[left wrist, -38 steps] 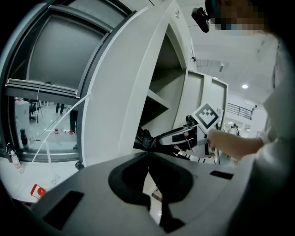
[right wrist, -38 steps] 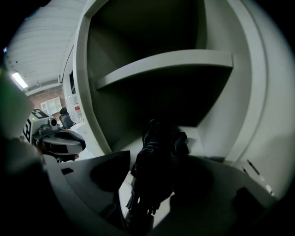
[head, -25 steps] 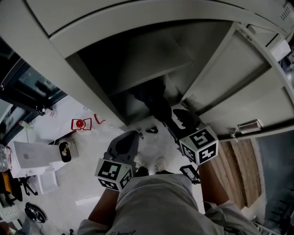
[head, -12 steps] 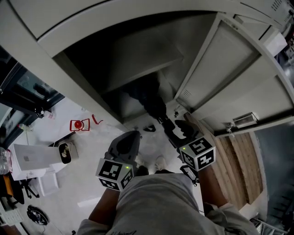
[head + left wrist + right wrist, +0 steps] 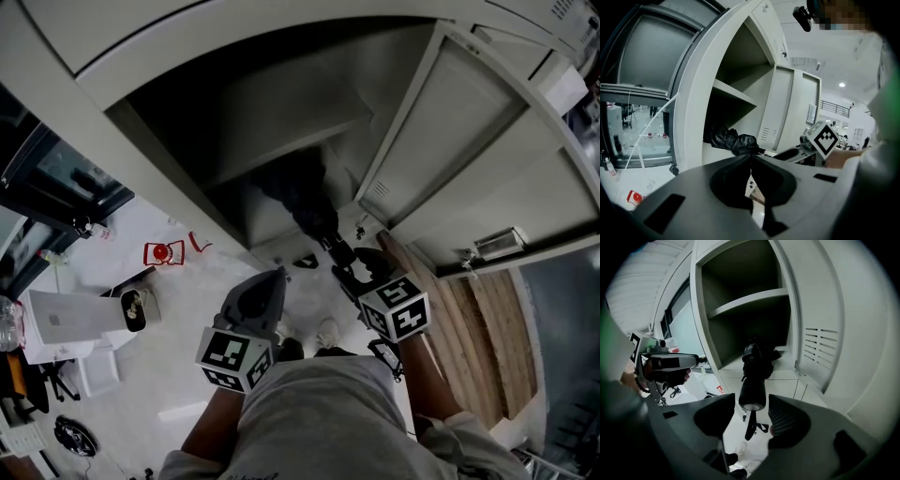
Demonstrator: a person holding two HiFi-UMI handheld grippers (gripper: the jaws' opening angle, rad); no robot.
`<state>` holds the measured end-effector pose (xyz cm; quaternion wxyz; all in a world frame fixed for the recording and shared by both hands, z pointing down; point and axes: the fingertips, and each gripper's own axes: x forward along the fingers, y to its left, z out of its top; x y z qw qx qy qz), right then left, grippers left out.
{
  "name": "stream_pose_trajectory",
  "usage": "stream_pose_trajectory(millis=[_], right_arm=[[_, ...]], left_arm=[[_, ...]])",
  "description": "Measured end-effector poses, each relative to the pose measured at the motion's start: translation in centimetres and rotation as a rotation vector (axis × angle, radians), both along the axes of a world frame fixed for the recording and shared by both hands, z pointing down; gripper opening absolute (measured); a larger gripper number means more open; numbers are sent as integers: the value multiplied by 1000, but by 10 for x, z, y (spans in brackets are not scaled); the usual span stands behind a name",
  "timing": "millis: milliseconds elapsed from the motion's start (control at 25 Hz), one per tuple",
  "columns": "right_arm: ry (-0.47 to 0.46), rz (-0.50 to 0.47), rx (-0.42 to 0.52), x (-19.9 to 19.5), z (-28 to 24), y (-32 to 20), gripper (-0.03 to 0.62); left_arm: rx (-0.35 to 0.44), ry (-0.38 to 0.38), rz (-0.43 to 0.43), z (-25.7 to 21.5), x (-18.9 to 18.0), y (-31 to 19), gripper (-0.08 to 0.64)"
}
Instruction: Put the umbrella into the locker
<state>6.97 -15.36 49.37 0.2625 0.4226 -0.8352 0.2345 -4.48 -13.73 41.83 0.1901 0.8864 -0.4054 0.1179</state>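
Right gripper view: umbrella handle beyond locker edge, door wide open.

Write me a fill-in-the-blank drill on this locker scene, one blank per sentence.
The black umbrella lies in the locker under its ____.
The locker's door stands ____.
The left gripper has its jaws ____, with nothing between them.
The umbrella's handle points out towards the ____ gripper.

Missing words: shelf; open; shut; right.

The right gripper's jaws have just been opening; the handle's end sits between them, unpressed.
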Motion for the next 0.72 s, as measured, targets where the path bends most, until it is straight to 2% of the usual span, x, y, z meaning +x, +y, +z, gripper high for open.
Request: stream_pose_trajectory(millis=[280, 720], right_arm=[[43, 12, 19, 0, 2, -3, 194], [26, 22, 54, -9, -11, -16, 189]], left_arm=[[-1, -6, -15, 1, -5, 4, 17], [-1, -4, -22, 1, -10, 4, 17]])
